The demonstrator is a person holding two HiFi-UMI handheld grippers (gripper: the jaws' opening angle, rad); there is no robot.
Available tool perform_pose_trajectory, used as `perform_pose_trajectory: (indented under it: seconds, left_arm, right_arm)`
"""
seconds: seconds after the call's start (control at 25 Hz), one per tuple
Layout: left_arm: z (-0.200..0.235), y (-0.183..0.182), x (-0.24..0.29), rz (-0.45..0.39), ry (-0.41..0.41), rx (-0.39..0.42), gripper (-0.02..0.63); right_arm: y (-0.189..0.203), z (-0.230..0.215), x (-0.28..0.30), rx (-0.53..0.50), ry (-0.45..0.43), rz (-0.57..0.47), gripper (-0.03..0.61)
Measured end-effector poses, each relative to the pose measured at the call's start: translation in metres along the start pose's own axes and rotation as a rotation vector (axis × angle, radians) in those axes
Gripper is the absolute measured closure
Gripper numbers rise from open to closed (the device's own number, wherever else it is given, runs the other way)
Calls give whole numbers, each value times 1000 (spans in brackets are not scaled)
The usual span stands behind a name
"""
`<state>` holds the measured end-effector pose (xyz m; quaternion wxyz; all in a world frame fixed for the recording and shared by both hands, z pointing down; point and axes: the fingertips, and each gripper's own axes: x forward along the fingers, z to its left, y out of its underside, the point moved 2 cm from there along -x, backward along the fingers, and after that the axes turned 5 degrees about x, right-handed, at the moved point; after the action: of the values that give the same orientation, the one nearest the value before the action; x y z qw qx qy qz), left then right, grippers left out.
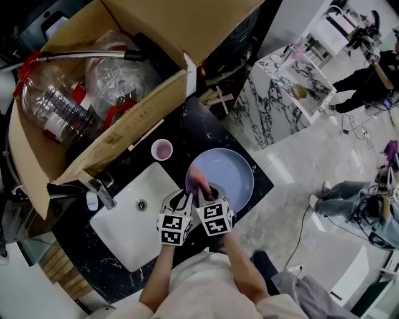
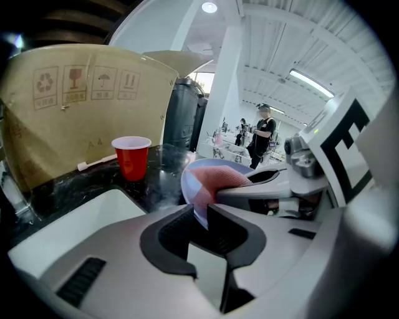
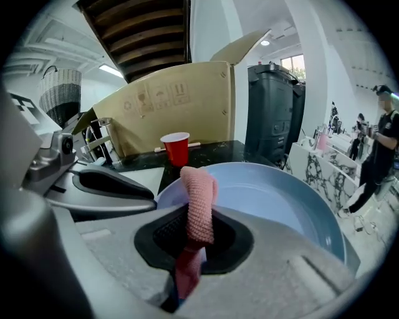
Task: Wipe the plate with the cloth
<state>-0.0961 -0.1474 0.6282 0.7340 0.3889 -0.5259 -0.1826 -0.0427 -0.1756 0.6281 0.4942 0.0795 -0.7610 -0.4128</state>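
Black counter [image 1: 184, 132]: left tongs [image 2: 198, 218] pinch plate [image 1: 228, 172] rim; right tongs [image 3: 199, 240] pinch pink cloth [image 3: 199, 198] on plate.

A black stone counter [image 1: 187, 134] with a white sink [image 1: 134, 215] and a chrome tap [image 1: 103, 194] stands above a pale, glossy floor [image 1: 312, 180], with an open cardboard box [image 1: 134, 121] alongside. Beyond are a marble-patterned white unit [image 1: 268, 103], a tall dark bin [image 3: 271, 112] and a white column [image 2: 227, 93]. A round ceiling lamp [image 2: 209, 7] and a strip light [image 2: 310, 81] are lit overhead.
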Motion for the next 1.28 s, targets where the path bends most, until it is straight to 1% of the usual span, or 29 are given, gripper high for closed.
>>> perform_pose_trajectory:
  seconds: [0.32, 0.52, 0.68, 0.8, 1.16, 1.28]
  left_arm:
    - [0, 1, 0, 0, 1, -3, 546]
    - [0, 3, 0, 2, 1, -2, 546]
    - [-1, 2, 0, 2, 1, -1, 546]
    - [-2, 2, -1, 3, 2, -2, 546]
    - [-2, 3, -1, 1, 3, 1, 546]
    - [-1, 4, -1, 1, 2, 1, 546]
  right_arm:
    - [6, -23, -5, 19, 55, 1, 551]
    - [12, -38, -13, 50, 95, 17, 551]
    - [13, -50, -17, 47, 119, 6, 551]
    - [13, -58, -25, 55, 151, 23, 551]
    - [15, -87, -45, 23, 270, 60, 551]
    - [15, -97, -53, 25, 296, 66, 551]
